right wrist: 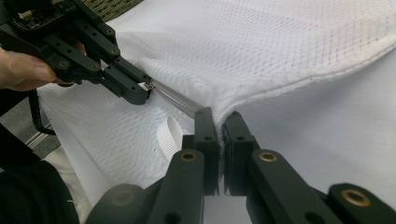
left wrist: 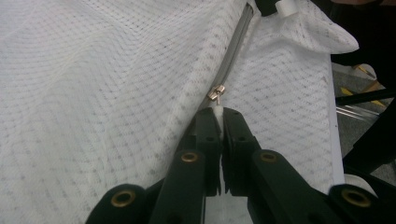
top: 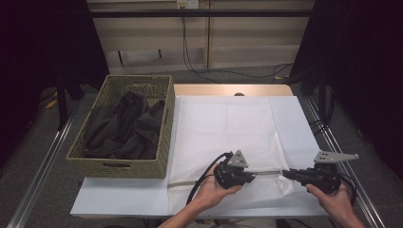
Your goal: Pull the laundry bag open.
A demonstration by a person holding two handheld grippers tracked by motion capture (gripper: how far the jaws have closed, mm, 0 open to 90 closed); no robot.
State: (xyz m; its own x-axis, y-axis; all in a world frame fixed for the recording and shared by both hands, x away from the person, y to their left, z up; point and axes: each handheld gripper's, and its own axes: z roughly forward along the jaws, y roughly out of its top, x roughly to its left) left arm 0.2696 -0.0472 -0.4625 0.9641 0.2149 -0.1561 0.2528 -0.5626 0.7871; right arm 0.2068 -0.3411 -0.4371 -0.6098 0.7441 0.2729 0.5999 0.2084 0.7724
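A white mesh laundry bag [top: 223,128] lies flat on the white table, with a grey zip [left wrist: 236,44] running along its near part. My left gripper [left wrist: 220,114] is shut on a bit of white material right behind the small gold zip slider [left wrist: 215,93]. In the high view the left gripper [top: 251,177] points right along the zip. My right gripper [right wrist: 220,119] is shut on the bag's bunched edge at the zip's end, and in the high view the right gripper [top: 286,175] faces the left one. The left gripper [right wrist: 140,95] sits a short way up the zip.
A woven basket [top: 161,142] holding dark clothes [top: 126,126] stands left of the bag, partly off the table. The table's near edge [top: 142,209] lies just below the hands. A metal rail [top: 342,156] runs along the right side.
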